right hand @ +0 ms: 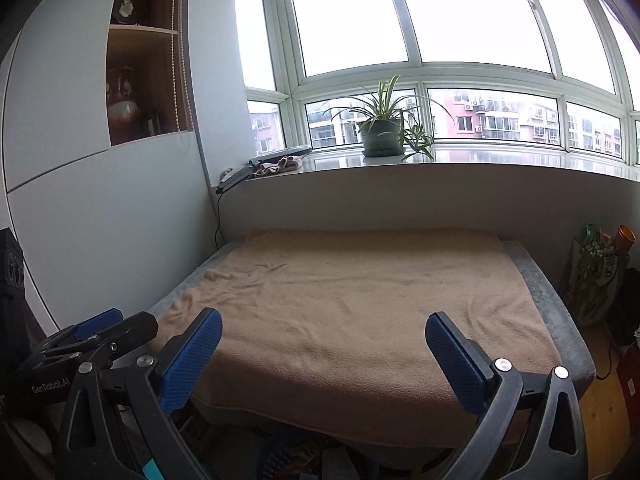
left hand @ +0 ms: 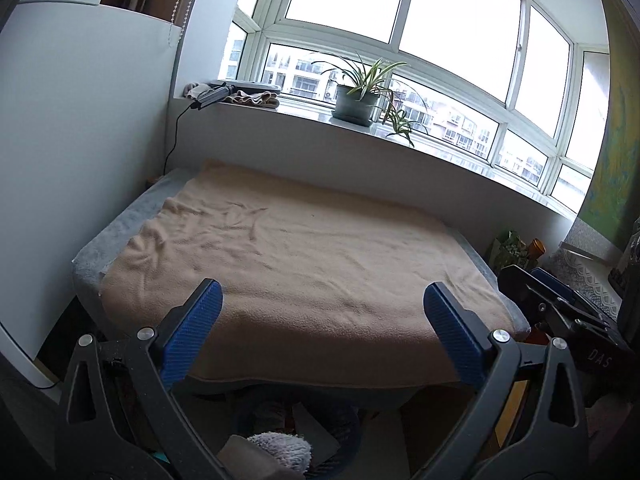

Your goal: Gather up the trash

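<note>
My left gripper (left hand: 322, 300) is open and empty, held above the near edge of a bed-like platform covered with a beige blanket (left hand: 288, 264). My right gripper (right hand: 323, 328) is open and empty over the same blanket (right hand: 360, 312). The right gripper shows at the right edge of the left wrist view (left hand: 560, 300); the left gripper shows at the lower left of the right wrist view (right hand: 96, 332). No loose trash shows on the blanket. Below the near edge sits a dark basket (left hand: 344, 420) with grey fluffy stuff (left hand: 284, 448) and other items in it.
A potted spider plant (left hand: 356, 100) stands on the windowsill (right hand: 480, 164), with a crumpled cloth (left hand: 252, 100) and a corded device (left hand: 208, 96) at its left end. A white wall (left hand: 80, 140) borders the left. A printed bag (right hand: 596, 276) stands right of the platform.
</note>
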`<state>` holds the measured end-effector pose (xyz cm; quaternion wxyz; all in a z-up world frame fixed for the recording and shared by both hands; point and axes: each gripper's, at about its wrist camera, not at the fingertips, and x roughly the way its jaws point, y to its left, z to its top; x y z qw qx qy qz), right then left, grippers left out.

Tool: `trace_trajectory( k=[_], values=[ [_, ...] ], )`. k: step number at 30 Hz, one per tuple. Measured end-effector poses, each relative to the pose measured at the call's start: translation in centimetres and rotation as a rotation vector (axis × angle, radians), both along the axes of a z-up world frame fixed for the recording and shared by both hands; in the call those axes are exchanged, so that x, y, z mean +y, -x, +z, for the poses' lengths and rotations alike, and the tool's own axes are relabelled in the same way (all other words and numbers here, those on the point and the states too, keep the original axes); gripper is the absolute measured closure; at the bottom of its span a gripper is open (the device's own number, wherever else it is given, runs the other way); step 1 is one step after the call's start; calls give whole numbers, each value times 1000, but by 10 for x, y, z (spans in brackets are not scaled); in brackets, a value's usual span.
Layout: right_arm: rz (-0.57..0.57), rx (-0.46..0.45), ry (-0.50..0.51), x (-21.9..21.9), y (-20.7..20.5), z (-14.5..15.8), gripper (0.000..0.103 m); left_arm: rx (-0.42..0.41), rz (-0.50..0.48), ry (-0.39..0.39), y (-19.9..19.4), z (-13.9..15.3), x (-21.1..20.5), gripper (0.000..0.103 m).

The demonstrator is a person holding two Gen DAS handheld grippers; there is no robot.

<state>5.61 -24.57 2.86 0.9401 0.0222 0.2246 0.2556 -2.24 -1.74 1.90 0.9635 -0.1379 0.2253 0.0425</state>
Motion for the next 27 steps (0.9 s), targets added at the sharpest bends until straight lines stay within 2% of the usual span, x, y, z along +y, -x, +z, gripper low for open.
trace_trajectory(
  k=[27],
  values=[
    [-8,19,3,0,0,-4,0,21,16,6,-3,-4,8,1]
  ],
)
